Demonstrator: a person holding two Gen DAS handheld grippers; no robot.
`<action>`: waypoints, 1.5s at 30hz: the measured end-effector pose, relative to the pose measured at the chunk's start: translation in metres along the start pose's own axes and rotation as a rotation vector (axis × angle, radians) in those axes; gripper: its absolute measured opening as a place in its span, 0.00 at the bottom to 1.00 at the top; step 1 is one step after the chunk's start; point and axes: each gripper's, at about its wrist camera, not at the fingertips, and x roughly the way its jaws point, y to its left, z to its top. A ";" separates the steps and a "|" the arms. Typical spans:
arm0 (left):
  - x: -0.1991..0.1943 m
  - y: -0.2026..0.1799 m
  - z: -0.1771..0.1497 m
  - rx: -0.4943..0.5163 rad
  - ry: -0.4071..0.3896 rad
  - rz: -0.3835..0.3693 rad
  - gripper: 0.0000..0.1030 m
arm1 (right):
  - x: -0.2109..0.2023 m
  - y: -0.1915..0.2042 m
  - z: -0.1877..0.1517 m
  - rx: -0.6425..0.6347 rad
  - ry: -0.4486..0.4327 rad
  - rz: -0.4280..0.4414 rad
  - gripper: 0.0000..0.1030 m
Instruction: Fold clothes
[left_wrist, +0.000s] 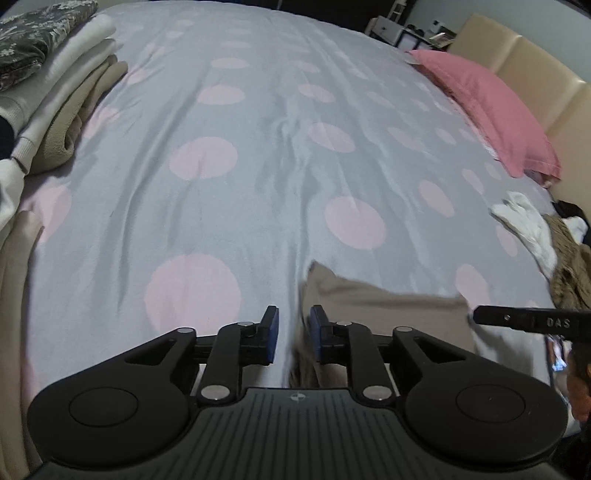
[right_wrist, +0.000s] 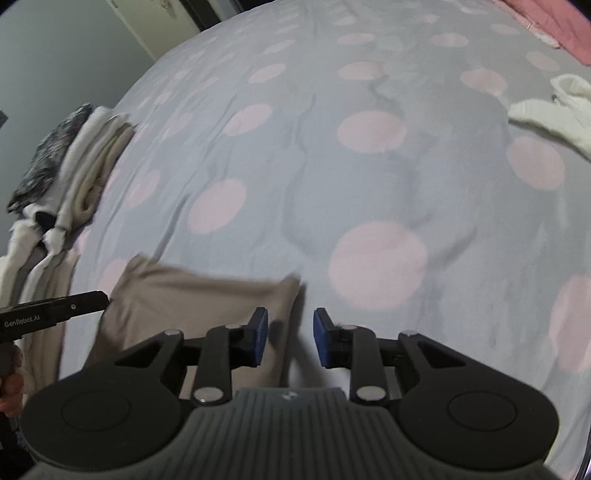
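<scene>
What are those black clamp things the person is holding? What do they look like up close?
Both are alike. The left gripper and right gripper are matte black, with a ribbed grey centre plate, two round black discs at the sides, jointed link arms with silver pivot pins, and blue pads on the fingertips. White lettering, "GenRobot.AI", runs along the left one's side. No cables show.

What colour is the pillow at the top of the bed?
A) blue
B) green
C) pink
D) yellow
C: the pillow lying against the beige headboard is plainly pink, a deeper pink than the pale dots on the grey bedspread.
</scene>
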 end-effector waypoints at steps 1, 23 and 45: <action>-0.006 -0.001 -0.005 0.003 0.003 -0.007 0.28 | -0.003 0.001 -0.005 -0.005 0.011 0.008 0.30; -0.076 0.009 -0.098 -0.086 0.040 -0.058 0.01 | -0.029 0.025 -0.142 0.059 0.226 0.182 0.05; -0.071 0.013 -0.128 -0.169 0.143 -0.014 0.54 | -0.039 0.011 -0.146 0.090 0.232 0.176 0.41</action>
